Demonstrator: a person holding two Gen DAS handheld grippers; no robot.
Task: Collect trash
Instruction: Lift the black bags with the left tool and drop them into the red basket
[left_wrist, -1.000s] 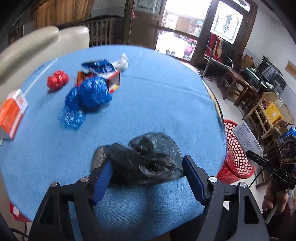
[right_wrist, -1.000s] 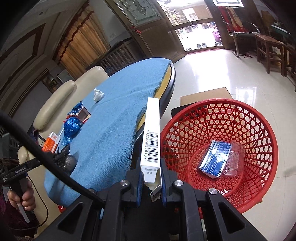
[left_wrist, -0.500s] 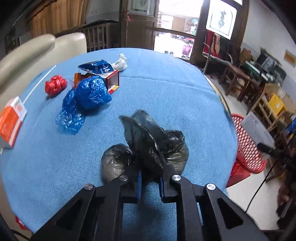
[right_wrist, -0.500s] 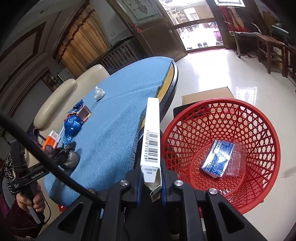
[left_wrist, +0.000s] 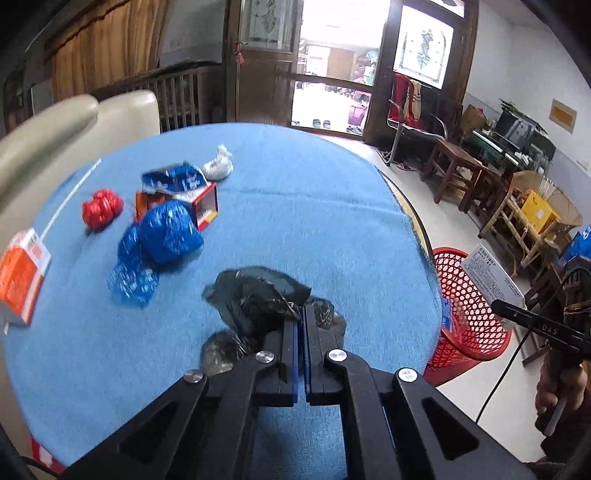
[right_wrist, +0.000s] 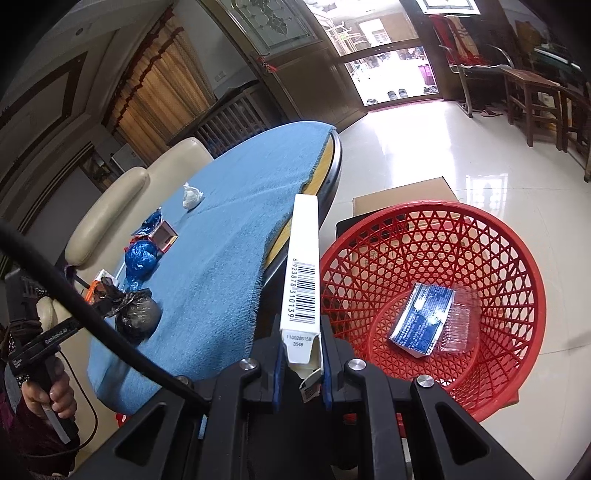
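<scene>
The left tool is clenching a crumpled black plastic bag, its blue pads pressed nearly together on a fold of the film. The bag is bunching up over the blue cloth of the round counter, near the edge closest to the camera; whether its lower part is touching the cloth cannot be told.

Farther back on the counter are lying a blue plastic bag, a red crumpled wad, an open red-and-white carton with a blue wrapper on top, a white paper ball and an orange box at the left edge.

The right tool is grasping a long white box with a barcode by its torn lower end, the box pointing away from the camera. It is hanging beside the counter's edge, just left of a red mesh basket standing on the floor. Inside the basket is lying a blue packet with clear plastic.
</scene>
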